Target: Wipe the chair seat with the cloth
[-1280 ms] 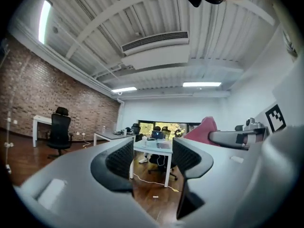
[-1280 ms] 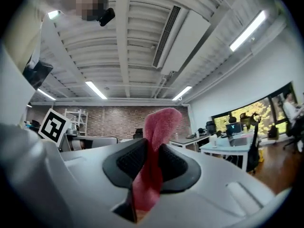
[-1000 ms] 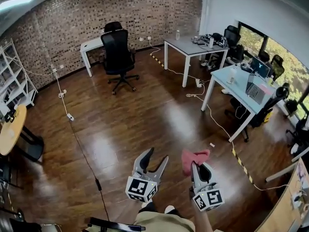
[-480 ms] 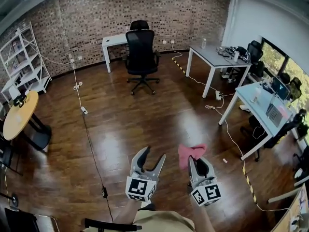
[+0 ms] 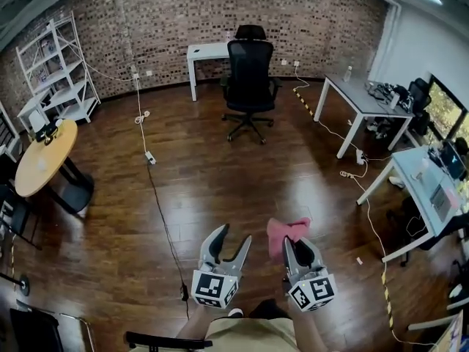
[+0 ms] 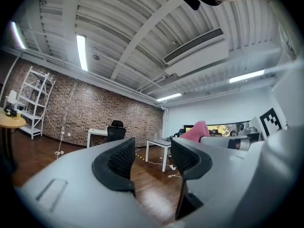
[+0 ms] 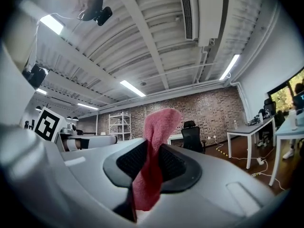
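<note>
the right gripper [image 5: 296, 245] has its fingers [image 7: 173, 164] clamped on the pink cloth [image 5: 286, 231], so a loose bunch stands above them, ready for wiping. the left gripper [image 5: 234, 235] rides just left of it, fingers [image 6: 118, 159] apart and empty, probably kept free. the black chair [image 5: 250, 75] stands far off across the wood floor [image 5: 205, 189], its seat well out of reach.

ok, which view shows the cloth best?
Right gripper view: the cloth fills the centre, clamped between the jaws. Head view shows a small pink bunch above the right gripper. Left gripper view catches only a pink tip.
</note>
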